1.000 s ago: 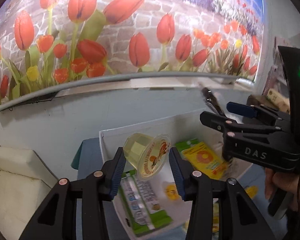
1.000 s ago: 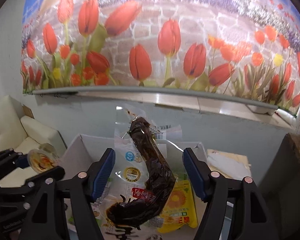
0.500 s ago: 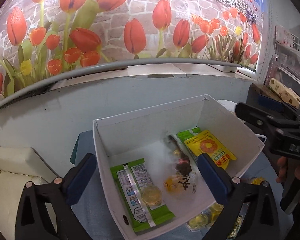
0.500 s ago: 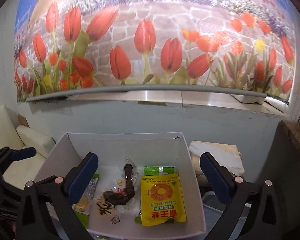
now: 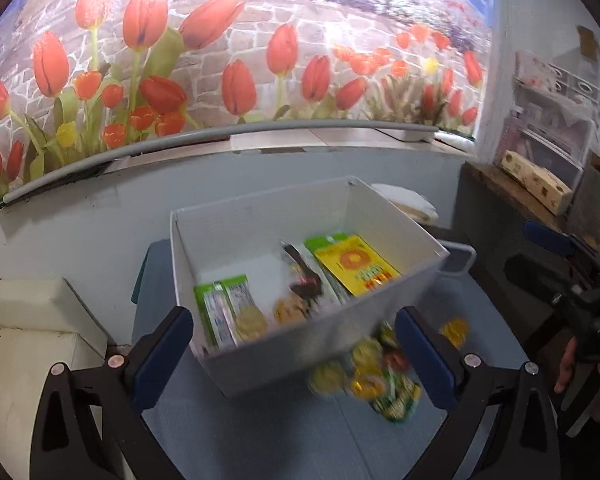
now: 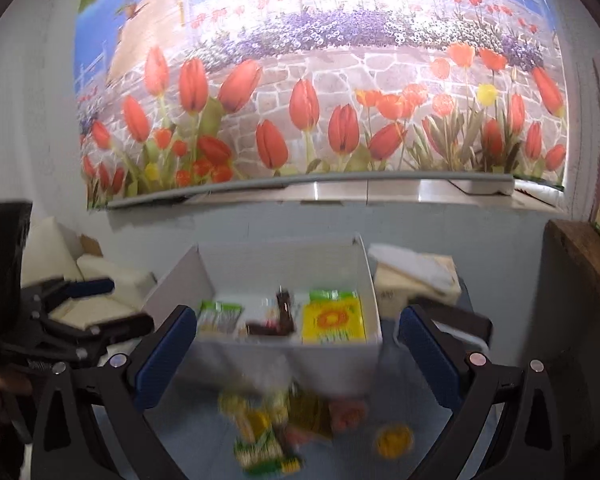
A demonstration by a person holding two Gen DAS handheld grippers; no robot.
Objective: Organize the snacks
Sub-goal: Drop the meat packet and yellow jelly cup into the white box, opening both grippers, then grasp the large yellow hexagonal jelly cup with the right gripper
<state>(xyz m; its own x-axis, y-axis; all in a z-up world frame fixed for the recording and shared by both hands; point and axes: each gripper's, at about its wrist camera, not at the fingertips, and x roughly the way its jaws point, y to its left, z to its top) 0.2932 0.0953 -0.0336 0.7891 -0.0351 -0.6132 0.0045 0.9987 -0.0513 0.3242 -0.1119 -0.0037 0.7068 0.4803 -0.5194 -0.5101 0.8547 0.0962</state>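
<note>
In the left wrist view we hold the left gripper [image 5: 292, 344] with its jaws spread wide and nothing between the pads, hovering short of the white box [image 5: 260, 220] that stands on the blue table [image 5: 260, 440]. Inside lie a green packet [image 5: 222, 304] by the left wall, a dark snack in clear wrap [image 5: 304, 280] in the middle and a yellow packet [image 5: 356, 266] toward the right wall, so that share looks sorted. A blurred heap of loose snacks [image 5: 372, 376] waits at the box's near right corner. In the right wrist view the right gripper [image 6: 296, 344] is equally wide and empty (the pile [image 6: 276, 428] sits just below it), so we judge the job roughly half done.
</note>
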